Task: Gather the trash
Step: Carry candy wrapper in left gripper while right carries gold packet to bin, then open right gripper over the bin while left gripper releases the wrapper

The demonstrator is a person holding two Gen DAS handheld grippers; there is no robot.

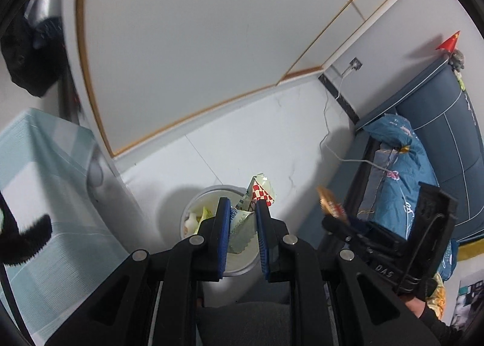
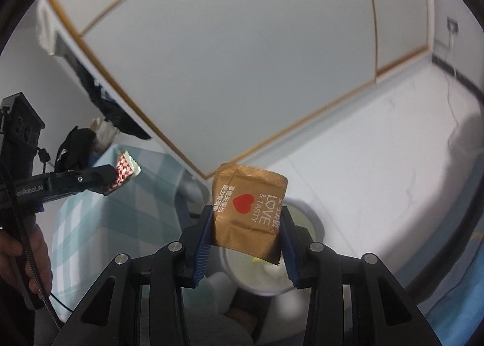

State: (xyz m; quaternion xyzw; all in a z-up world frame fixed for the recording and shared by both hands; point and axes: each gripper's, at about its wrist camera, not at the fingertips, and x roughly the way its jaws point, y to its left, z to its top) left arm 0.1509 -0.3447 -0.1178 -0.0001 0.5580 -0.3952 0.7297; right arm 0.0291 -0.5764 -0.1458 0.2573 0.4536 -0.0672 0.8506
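Left tool [image 1: 243, 205] clamping checked wrapper [image 1: 261, 191], white bin [image 1: 193, 207] below, bed [image 1: 423, 170] beside

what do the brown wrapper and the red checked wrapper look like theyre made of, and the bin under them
Brown wrapper: looks like matte plastic film, maybe paper-laminated; it creases sharply and carries white print and a red heart.
Red checked wrapper: thin printed film, with a zigzag sealed edge and crumpled folds.
Bin: probably smooth moulded plastic, white with an even rounded rim; blur leaves it open.

bin [image 1: 193, 204] mouth open below, cabinet [image 1: 45, 170] (left) close
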